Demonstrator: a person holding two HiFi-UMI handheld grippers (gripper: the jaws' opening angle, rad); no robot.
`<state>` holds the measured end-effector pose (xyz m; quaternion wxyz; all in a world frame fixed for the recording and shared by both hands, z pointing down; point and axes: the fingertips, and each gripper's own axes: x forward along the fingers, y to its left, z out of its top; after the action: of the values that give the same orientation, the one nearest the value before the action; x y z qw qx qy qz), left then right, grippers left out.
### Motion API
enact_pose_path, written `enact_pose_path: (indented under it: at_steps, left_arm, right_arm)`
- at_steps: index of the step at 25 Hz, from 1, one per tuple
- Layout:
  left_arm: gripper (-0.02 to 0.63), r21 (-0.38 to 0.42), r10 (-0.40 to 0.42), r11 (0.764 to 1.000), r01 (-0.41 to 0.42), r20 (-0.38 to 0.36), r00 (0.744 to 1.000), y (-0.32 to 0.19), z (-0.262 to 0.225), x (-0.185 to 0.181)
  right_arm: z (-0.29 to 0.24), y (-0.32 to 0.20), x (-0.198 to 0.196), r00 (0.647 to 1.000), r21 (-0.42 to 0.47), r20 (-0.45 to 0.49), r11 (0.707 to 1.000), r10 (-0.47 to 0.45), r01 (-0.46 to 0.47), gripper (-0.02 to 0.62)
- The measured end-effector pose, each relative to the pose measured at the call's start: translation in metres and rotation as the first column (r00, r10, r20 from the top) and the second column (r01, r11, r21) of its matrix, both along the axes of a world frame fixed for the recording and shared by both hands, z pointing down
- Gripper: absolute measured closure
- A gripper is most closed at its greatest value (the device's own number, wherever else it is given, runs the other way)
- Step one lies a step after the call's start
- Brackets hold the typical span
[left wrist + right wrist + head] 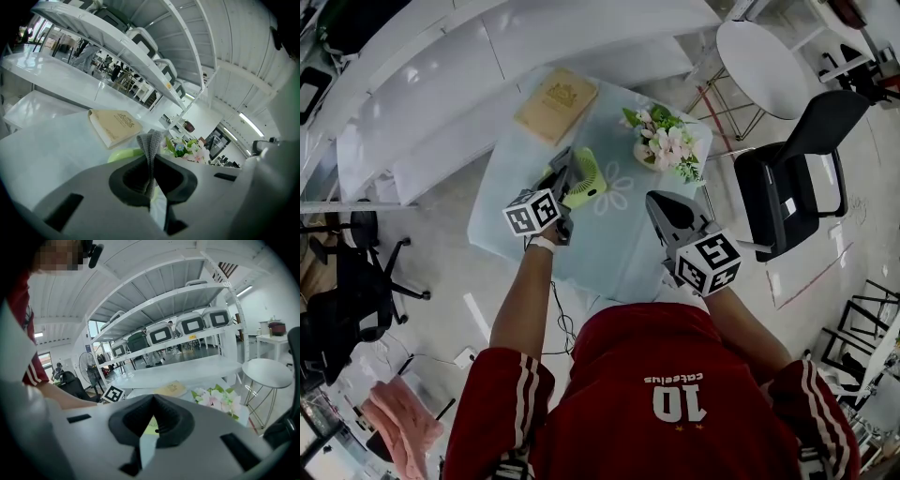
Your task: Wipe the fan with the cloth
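Only in left gripper view: grey cloth (150, 140) tight between left tongs (153, 158).

Red short-sleeved jersey (675, 375) at 6 o'clock, with white stripes down each sleeve (502, 403) and a white "10". A white wristband (542, 245) is on the left wrist. The left claw (569, 161) and right claw (654, 199) are grey, each with a black-and-white marker cube (532, 213).

- I am looking at a bright, white, open-plan office or lab workspace.
- Long white metal shelving (187, 296) holds rows of storage crates (193, 325).
- Black office chairs (792, 183) stand on a pale floor marked with red tape (814, 276).
- A small round white table (761, 66) and a pedestal fan (87, 363) stand nearby.
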<state>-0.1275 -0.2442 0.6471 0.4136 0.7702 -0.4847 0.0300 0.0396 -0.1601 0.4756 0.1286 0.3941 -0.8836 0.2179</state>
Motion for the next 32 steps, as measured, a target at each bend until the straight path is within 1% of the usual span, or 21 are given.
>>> enact_pose_path:
  at_steps: [7, 19, 27, 32]
  left_arm:
    - [0.58, -0.007, -0.019, 1.0, 0.019, 0.005, 1.0, 0.006, 0.003, -0.014]
    - [0.58, -0.006, -0.047, 0.999, 0.047, 0.011, 0.999, 0.017, 0.004, -0.034]
    - [0.58, -0.01, -0.057, 0.998, 0.058, 0.03, 0.998, 0.025, 0.006, -0.046]
    - [0.58, -0.01, -0.069, 0.998, 0.069, 0.025, 0.997, 0.031, 0.008, -0.052]
  right_arm:
    - [-0.003, 0.006, -0.009, 0.999, 0.003, 0.03, 1.0, -0.028, 0.028, 0.594]
    - [-0.002, 0.014, -0.022, 0.999, -0.005, 0.016, 0.999, -0.049, 0.049, 0.594]
    - [-0.004, 0.02, -0.027, 0.998, -0.002, 0.012, 0.998, -0.062, 0.062, 0.594]
    - [-0.006, 0.026, -0.029, 0.998, 0.002, 0.009, 0.998, -0.066, 0.066, 0.594]
